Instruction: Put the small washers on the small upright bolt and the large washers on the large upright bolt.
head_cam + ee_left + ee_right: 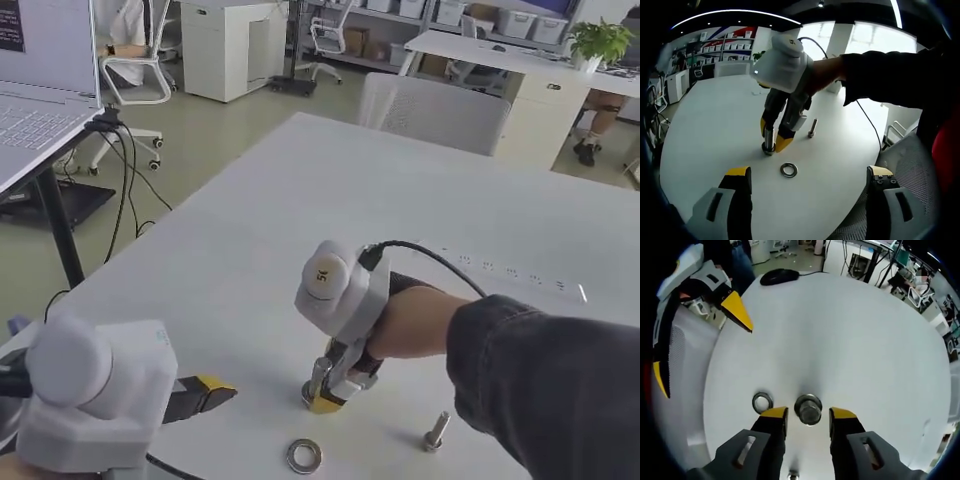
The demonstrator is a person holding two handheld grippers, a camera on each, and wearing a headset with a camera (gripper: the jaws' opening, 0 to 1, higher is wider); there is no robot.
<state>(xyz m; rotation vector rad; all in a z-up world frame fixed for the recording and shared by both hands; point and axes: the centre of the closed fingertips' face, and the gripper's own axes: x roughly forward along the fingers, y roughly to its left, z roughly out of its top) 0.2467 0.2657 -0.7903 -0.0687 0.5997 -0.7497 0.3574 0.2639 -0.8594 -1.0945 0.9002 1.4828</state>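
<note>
The large bolt stands upright on the white table. My right gripper points straight down over it, open, one yellow fingertip on each side and a small gap to both. In the head view the right gripper hides most of the large bolt. A large washer lies flat just in front of it, also seen as washer and washer. The small bolt stands to the right, apart. My left gripper hovers wide open and holds nothing, facing the washer.
A laptop sits on a stand at the far left with cables hanging down. Chairs, cabinets and shelves stand beyond the table's far edge. A black mouse lies at the far end of the table.
</note>
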